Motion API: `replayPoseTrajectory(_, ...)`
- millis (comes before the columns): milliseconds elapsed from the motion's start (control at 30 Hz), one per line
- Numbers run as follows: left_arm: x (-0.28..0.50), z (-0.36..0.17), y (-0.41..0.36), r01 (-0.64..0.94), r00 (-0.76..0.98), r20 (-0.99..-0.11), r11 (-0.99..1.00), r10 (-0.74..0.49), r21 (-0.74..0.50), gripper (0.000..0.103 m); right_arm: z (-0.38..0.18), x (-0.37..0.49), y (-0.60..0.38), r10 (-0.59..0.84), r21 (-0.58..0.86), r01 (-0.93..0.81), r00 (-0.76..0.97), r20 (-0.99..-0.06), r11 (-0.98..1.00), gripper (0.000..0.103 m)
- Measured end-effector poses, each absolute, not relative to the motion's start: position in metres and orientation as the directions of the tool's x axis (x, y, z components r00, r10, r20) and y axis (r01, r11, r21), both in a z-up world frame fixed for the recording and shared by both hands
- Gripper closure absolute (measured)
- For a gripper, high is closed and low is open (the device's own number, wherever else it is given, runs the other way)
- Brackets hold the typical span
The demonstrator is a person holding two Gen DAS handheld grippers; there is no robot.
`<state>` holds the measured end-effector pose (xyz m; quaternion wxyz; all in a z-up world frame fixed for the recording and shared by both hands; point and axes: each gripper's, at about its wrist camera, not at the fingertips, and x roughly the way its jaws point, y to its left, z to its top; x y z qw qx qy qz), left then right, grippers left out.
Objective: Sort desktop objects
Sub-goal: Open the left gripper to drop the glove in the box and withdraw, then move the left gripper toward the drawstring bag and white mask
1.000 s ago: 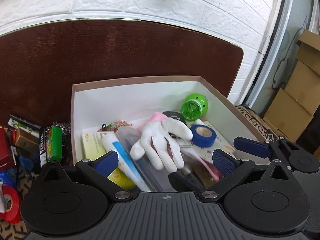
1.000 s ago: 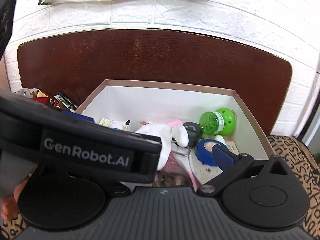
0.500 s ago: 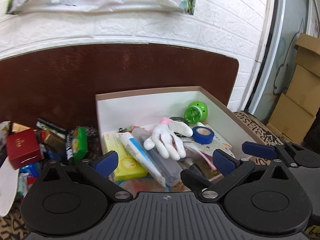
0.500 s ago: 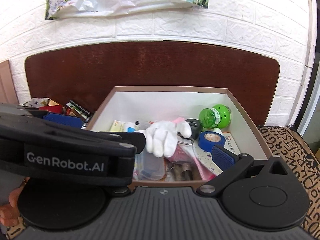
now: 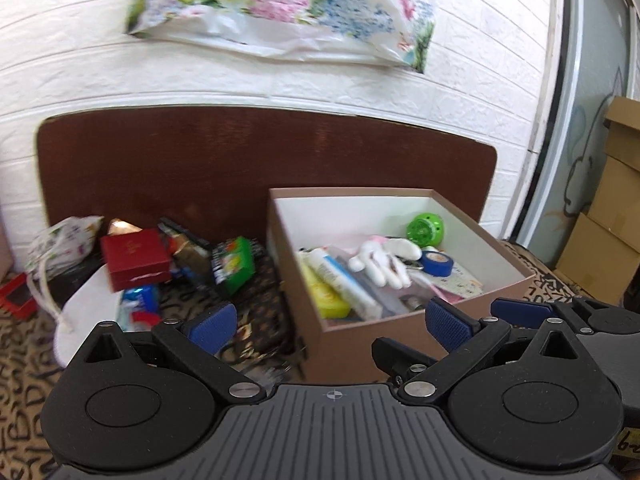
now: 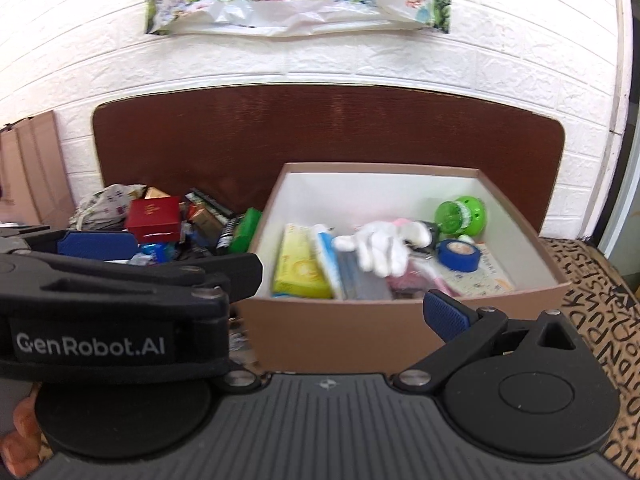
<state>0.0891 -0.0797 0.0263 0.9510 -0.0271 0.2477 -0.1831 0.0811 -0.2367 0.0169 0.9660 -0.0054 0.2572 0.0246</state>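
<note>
A brown cardboard box (image 5: 360,336) (image 6: 320,332) with white inner walls holds a white glove (image 5: 380,260) (image 6: 376,250), a blue tape roll (image 5: 436,262) (image 6: 458,255), a green round container (image 5: 426,229) (image 6: 460,213), a yellow box (image 6: 296,268) and a white tube (image 5: 344,284). Left of it lies a pile with a red box (image 5: 134,260) (image 6: 154,213) and a green pack (image 5: 236,262). My left gripper (image 5: 328,324) is open and empty, in front of the box. My right gripper (image 6: 340,308) is open and empty; the left gripper's body (image 6: 120,300) hides its left finger.
A white plate (image 5: 88,316) lies under the pile's left part. A dark wooden board (image 6: 320,132) stands against the white brick wall. A patterned cloth (image 6: 592,300) covers the table. Cardboard boxes (image 5: 612,216) are stacked at the far right.
Both grippers have pulled back and up from over the box. The box now lies farther ahead, and the pile on the left has come into view.
</note>
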Motion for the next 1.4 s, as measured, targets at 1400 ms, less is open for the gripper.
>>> replayPoseTrajectory(1400, 0.078, -0.041, 0.089, 0.080, 0.791, -0.556, 0.945, -0.254, -0.317, 0.005, -0.047, 0.072, -0.097, 0.283, 0.094, -0.279, 0.783, -0.553, 0.956, 0.000)
